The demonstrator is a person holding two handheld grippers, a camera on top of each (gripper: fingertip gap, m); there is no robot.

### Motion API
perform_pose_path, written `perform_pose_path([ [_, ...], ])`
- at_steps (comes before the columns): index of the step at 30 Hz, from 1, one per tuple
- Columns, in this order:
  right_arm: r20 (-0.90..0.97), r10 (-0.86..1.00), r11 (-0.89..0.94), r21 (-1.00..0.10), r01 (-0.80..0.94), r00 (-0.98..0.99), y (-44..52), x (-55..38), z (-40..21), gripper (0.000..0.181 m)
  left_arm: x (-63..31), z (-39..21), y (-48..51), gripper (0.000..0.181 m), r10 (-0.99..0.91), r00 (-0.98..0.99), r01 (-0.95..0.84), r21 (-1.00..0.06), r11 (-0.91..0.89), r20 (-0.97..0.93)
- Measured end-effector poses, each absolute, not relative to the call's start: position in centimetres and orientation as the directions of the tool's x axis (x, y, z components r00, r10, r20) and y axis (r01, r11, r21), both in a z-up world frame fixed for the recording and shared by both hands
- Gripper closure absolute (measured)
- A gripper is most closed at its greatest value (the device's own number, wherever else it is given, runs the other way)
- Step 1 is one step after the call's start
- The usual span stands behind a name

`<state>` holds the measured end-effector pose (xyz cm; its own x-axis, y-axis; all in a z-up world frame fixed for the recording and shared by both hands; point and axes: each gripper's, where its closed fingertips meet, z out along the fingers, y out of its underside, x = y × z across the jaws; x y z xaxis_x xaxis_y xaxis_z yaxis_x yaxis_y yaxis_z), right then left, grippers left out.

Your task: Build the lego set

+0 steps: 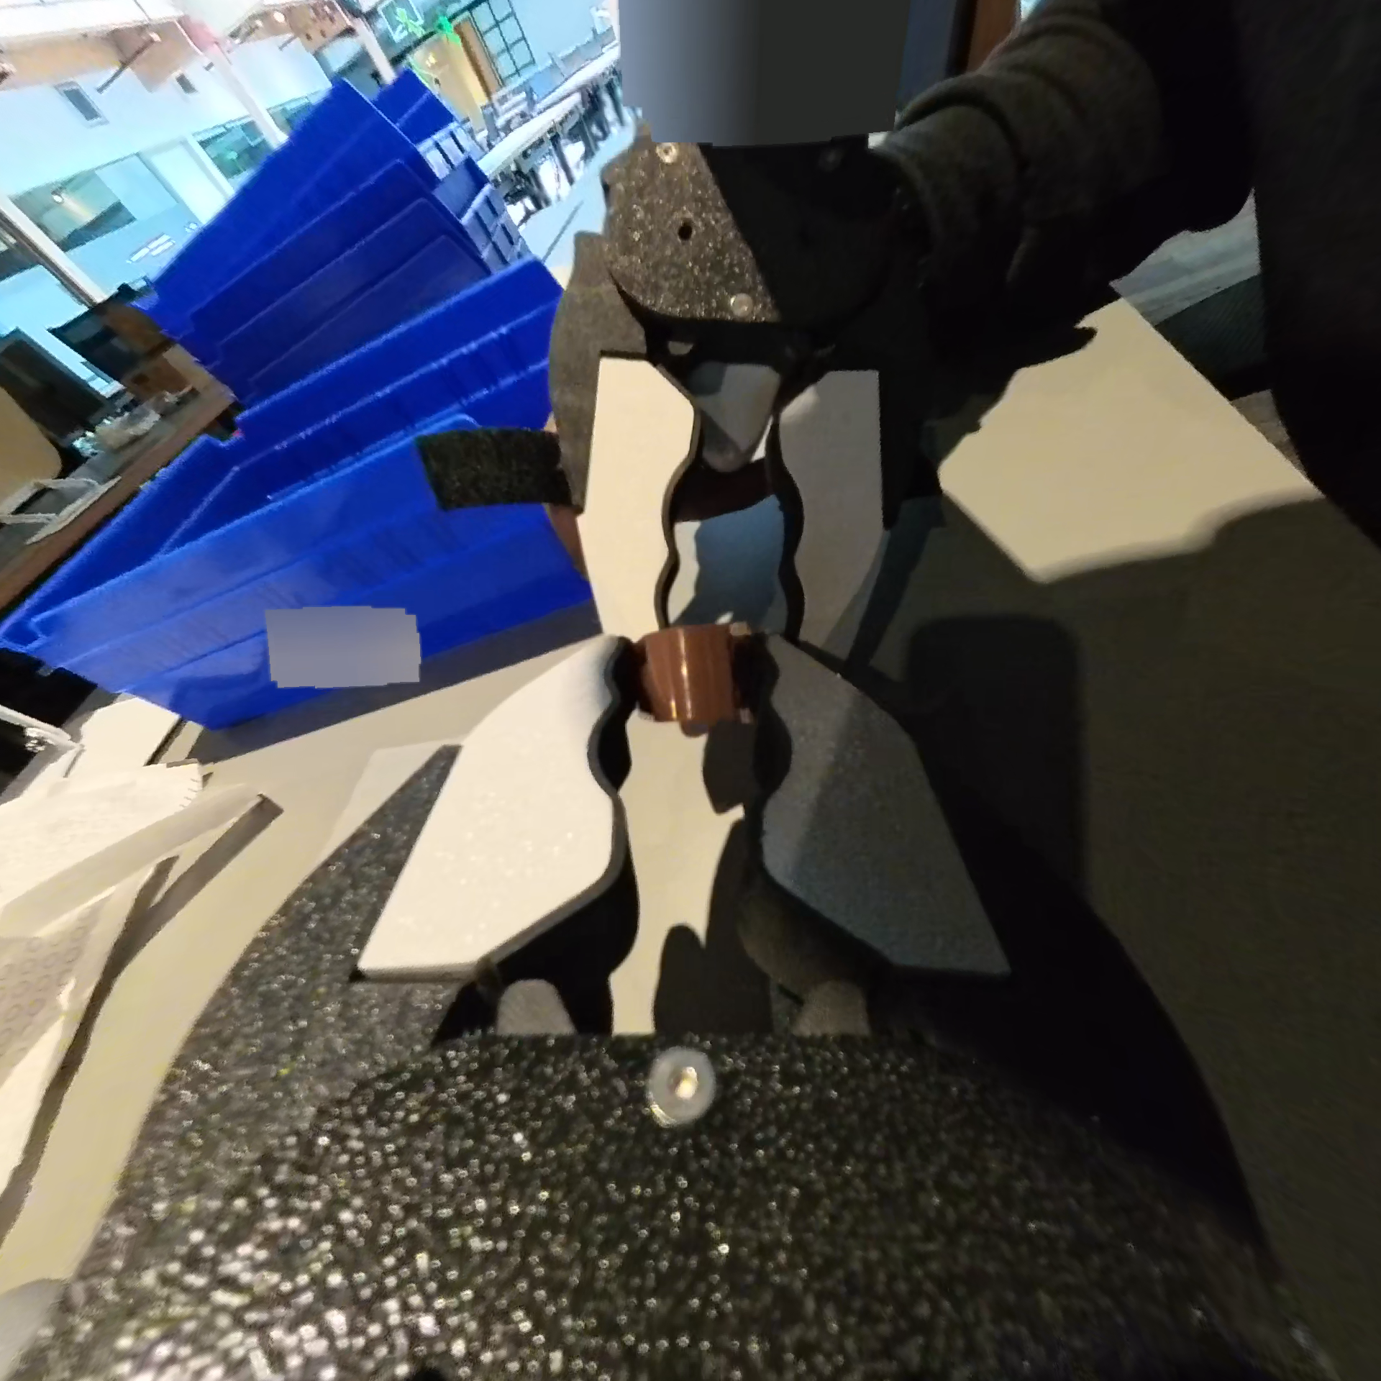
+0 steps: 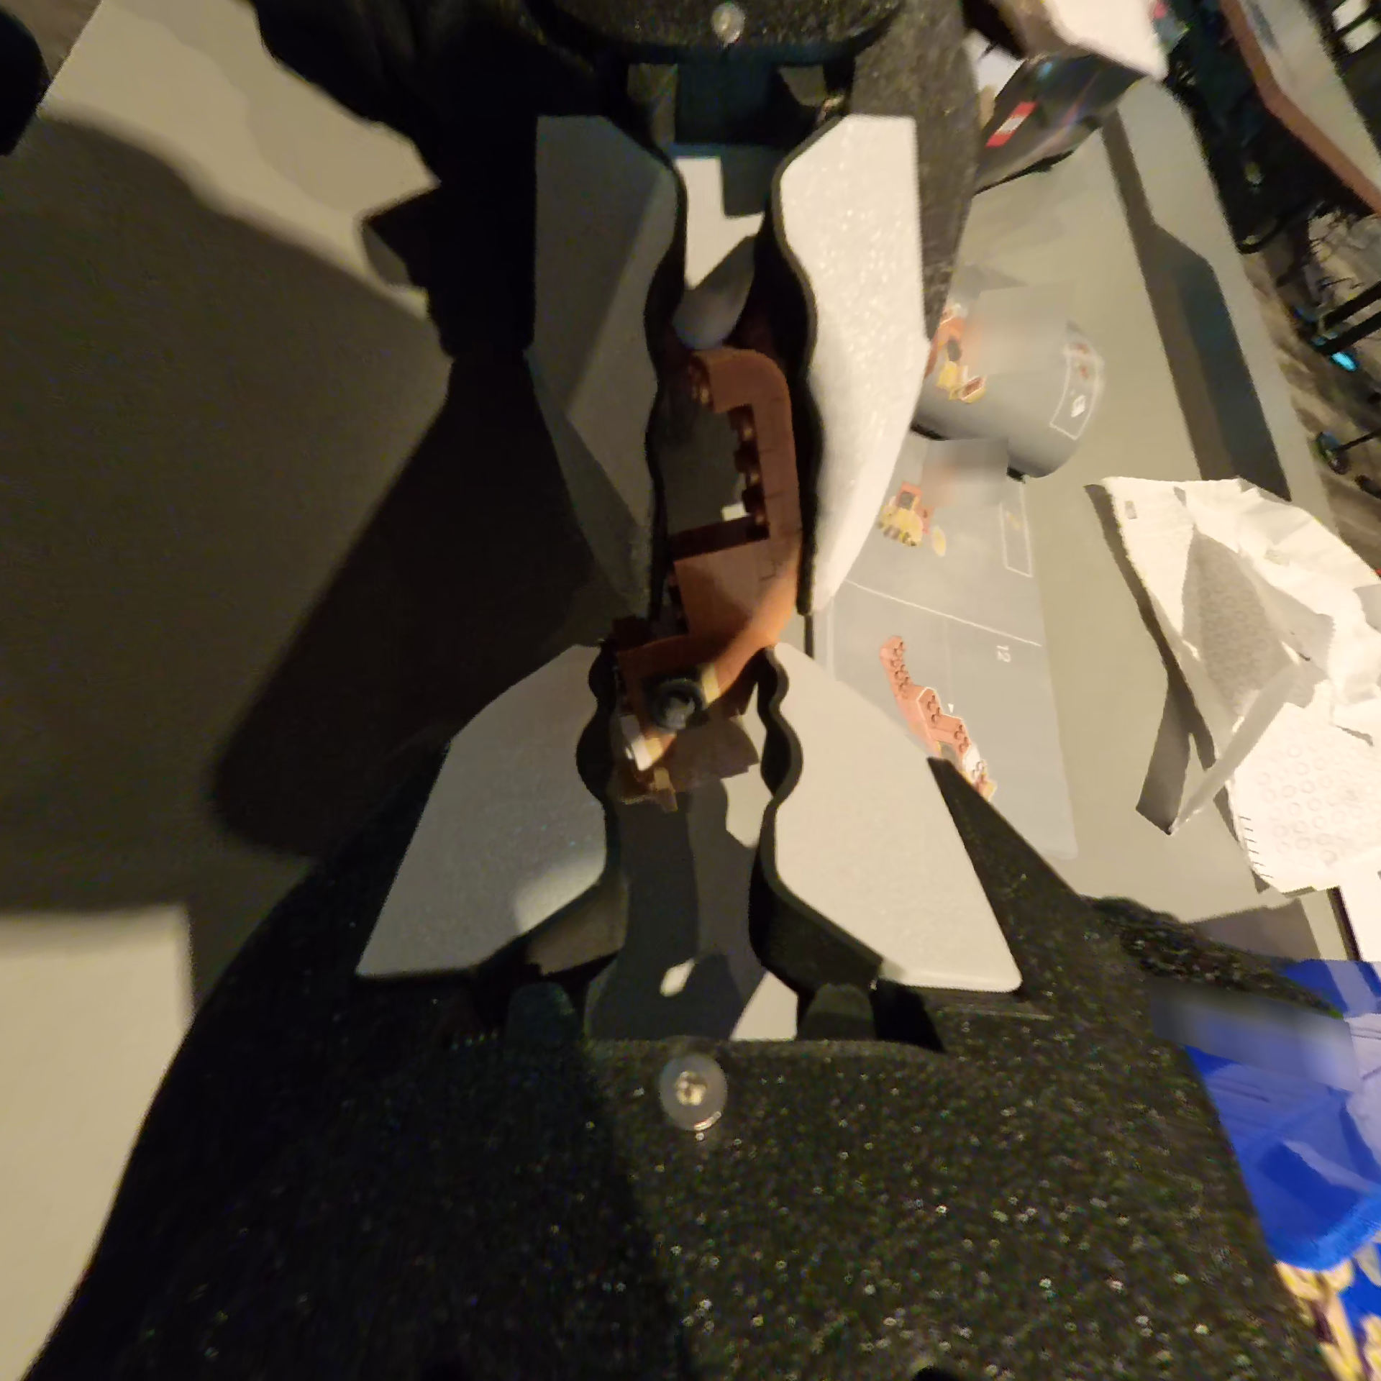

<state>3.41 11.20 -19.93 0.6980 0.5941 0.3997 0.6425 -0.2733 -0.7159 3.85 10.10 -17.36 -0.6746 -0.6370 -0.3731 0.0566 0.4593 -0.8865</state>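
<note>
My left claw is clamped on a small brown round piece, pinched right at the fingertips and held up above the table. My right claw faces it tip to tip, clamped on one end of the brown lego assembly. That end carries a black pin and some tan bits. The long curved body of the assembly runs away from my right claw and lies between the left claw's fingers, as the right wrist view shows. Whether those fingers press on it there I cannot tell.

Both pieces look light, hard and slick, so I judge they can twist or pop out of a tip grip if I push off-axis. The assembly is several bricks snapped together and looks likely to come apart at its joints under bending. I would keep my hold close to the joint being pressed, not out on the thin curved arm.

On the table to the right lie the open instruction booklet and crumpled white paper bags. Blue bins stand at the far left.
</note>
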Motion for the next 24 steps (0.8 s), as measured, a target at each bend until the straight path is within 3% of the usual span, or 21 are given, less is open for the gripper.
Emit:
perform_pose_path([
  [4, 0.372, 0.583, -0.245, -0.767, 0.593, 0.722, 11.4, 3.3, -19.1, 0.143, 3.8, -16.7, 10.4, 0.152, -0.646, -0.676, 0.076, -0.905, 0.418, -0.356],
  [10, 0.328, 0.601, -0.252, -0.787, 0.562, 0.729, 11.1, 3.8, -19.1, 0.127, 3.5, -16.0, 10.6, 0.153, -0.641, -0.691, 0.104, -0.924, 0.369, -0.334],
  [18, 0.383, 0.593, -0.211, -0.775, 0.595, 0.709, 11.2, 2.9, -18.9, 0.143, 3.4, -15.8, 10.0, 0.153, -0.630, -0.709, 0.111, -0.933, 0.342, -0.316],
  [24, 0.368, 0.604, -0.194, -0.793, 0.578, 0.707, 11.1, 2.6, -18.5, 0.145, 3.3, -15.3, 9.8, 0.153, -0.637, -0.709, 0.124, -0.943, 0.309, -0.302],
])
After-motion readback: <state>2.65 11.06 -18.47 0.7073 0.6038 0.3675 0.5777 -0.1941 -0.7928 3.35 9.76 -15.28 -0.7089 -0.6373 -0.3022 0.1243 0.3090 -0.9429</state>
